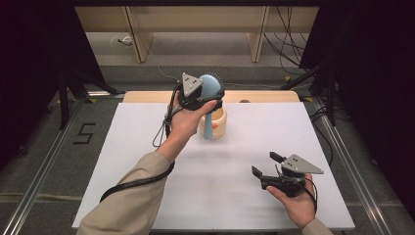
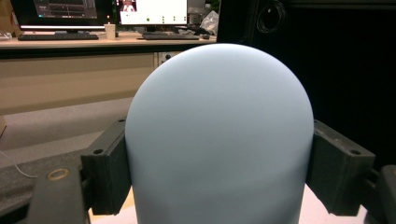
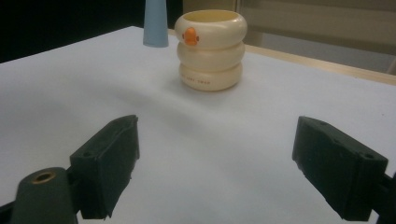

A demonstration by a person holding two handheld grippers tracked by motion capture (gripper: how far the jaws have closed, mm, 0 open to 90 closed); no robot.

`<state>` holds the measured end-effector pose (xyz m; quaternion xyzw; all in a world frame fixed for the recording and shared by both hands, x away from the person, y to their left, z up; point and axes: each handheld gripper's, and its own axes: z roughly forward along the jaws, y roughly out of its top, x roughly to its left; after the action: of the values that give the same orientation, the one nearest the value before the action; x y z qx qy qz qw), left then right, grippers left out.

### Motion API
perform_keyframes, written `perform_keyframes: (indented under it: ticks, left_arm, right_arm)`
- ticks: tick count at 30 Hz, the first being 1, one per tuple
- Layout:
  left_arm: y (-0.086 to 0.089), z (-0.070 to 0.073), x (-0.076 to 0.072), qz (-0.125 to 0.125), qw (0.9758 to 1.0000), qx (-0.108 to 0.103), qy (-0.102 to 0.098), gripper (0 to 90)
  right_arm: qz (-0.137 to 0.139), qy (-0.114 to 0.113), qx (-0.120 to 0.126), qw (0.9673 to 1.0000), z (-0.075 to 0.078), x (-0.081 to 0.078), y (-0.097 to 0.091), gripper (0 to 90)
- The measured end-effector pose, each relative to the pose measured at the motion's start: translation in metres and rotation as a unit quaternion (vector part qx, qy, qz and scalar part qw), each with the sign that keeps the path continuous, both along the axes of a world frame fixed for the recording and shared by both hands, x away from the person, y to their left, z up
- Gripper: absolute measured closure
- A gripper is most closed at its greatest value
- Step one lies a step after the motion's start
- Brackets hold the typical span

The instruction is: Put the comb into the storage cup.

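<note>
The left hand-held gripper (image 1: 208,95) clamps the rounded head of a pale blue plastic hairbrush (image 1: 211,87), handle pointing down in front of the cream ring-stacked holder with an orange duck face (image 1: 218,123) at the back of the white desk (image 1: 147,147), probably lining it up for insertion. The right hand-held gripper (image 1: 264,165) waits near the front, jaws wide and empty.

White table (image 1: 147,147), matte top, wooden strip (image 1: 147,96) along far edge. Cream holder (image 1: 219,125) stands upright on it, far centre, three stacked rings, orange duck mark (image 3: 190,35) on upper ring, small print on bottom ring. Black cable (image 1: 128,183) drapes across near-left part of top. Grey floor (image 1: 44,161) around table, metal rails either side, black "5" (image 1: 84,133) at left
</note>
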<state>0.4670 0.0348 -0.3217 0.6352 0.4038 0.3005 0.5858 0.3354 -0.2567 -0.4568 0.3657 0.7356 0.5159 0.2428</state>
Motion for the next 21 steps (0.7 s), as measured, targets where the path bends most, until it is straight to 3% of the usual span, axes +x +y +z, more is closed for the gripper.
perform_keyframes:
  ticks: [21]
  left_arm:
    - [-0.0009,0.0081,0.0070,-0.001,0.9998,0.005,-0.019,19.6]
  right_arm:
    - [-0.002,0.002,0.006,1.0000,-0.0006,0.0004,-0.0009,15.9]
